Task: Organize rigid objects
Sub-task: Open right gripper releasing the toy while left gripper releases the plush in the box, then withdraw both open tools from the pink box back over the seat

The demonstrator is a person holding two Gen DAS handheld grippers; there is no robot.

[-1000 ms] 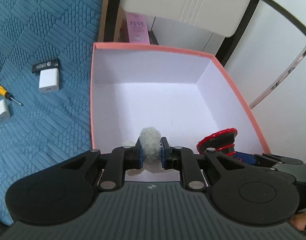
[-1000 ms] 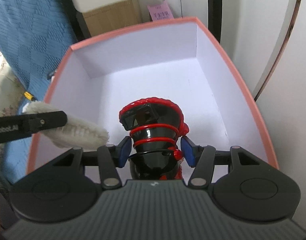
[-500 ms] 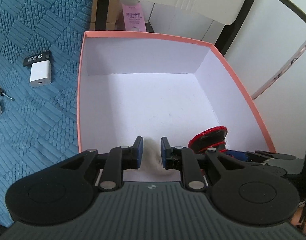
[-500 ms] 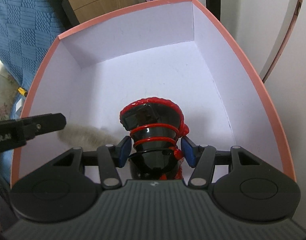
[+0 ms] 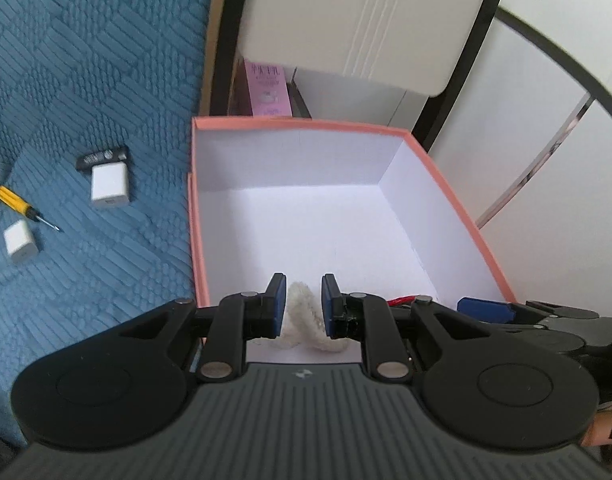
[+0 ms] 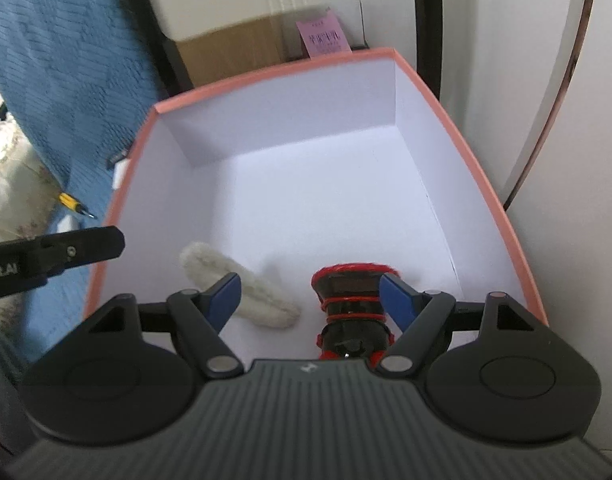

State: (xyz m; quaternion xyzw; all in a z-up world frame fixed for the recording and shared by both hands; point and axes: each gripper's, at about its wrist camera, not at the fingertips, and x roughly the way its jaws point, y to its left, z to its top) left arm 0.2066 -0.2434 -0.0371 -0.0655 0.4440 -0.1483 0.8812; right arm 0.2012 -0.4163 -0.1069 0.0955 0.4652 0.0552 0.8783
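A pink box (image 5: 458, 208) with a white inside stands beside the blue cover; it also shows in the right wrist view (image 6: 486, 184). A white fluffy piece (image 6: 241, 292) lies on the box floor at the near left, seen below my left gripper (image 5: 301, 292), which is open above it. A black and red toy (image 6: 352, 308) lies on the box floor at the near right. My right gripper (image 6: 310, 294) is open wide, its fingers apart from the toy.
On the blue cover (image 5: 85, 80) left of the box lie a white charger (image 5: 109, 184) with a black stick (image 5: 102, 157), a smaller white charger (image 5: 19, 240) and a yellow screwdriver (image 5: 23, 206). A pink carton (image 5: 267, 88) stands behind the box.
The left gripper let go of the fluffy piece, which now lies in the box. The right gripper opened wide and released the toy onto the box floor. Both grippers rose and drew back.
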